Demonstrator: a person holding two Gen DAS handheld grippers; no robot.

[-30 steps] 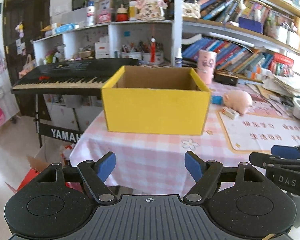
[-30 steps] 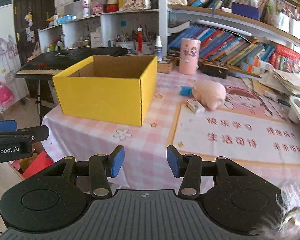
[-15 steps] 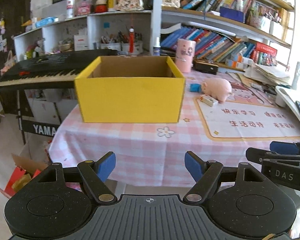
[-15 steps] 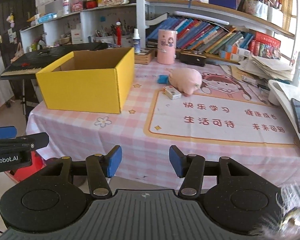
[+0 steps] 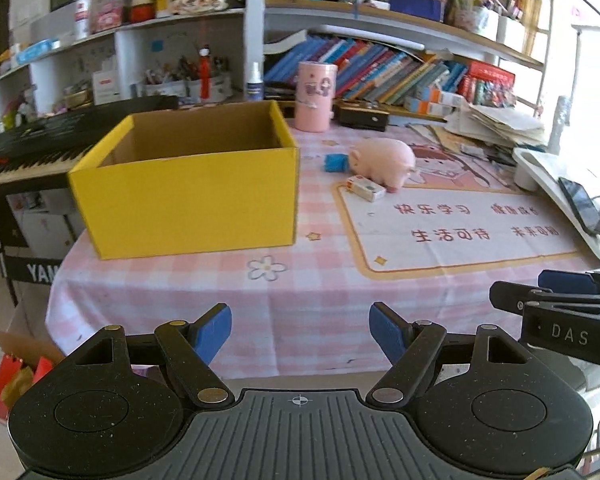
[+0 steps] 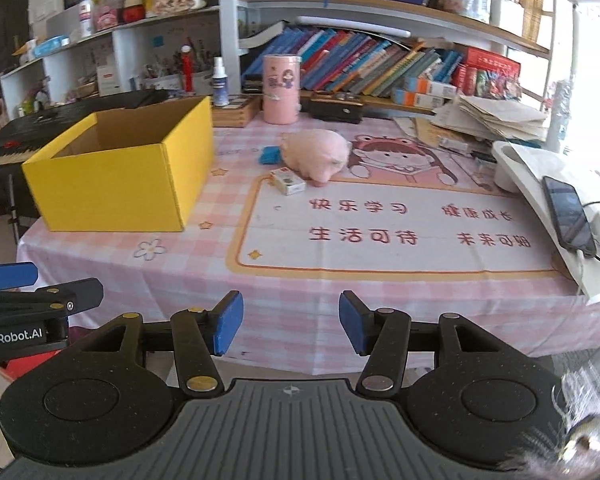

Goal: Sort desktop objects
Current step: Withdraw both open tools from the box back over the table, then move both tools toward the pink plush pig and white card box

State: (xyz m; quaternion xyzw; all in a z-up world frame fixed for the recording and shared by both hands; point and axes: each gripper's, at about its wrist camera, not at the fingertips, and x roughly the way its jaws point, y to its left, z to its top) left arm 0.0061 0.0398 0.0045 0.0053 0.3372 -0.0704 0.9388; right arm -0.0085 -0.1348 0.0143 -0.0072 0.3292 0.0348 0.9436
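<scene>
The tabletop [image 6: 340,280] carries a yellow box [image 6: 120,184] at its left, well ahead of both claws. The left claw [image 5: 300,332] and right claw [image 6: 291,326] hover before the near edge, jaws apart, empty. Right of the box lie a pig [image 6: 316,154], a small carton [image 6: 287,181] touching its snout, and a blue block [image 6: 269,155] behind.

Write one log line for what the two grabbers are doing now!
left gripper: open, empty | right gripper: open, empty | pink pig, small box, blue block: on table | yellow box: nothing visible inside
</scene>
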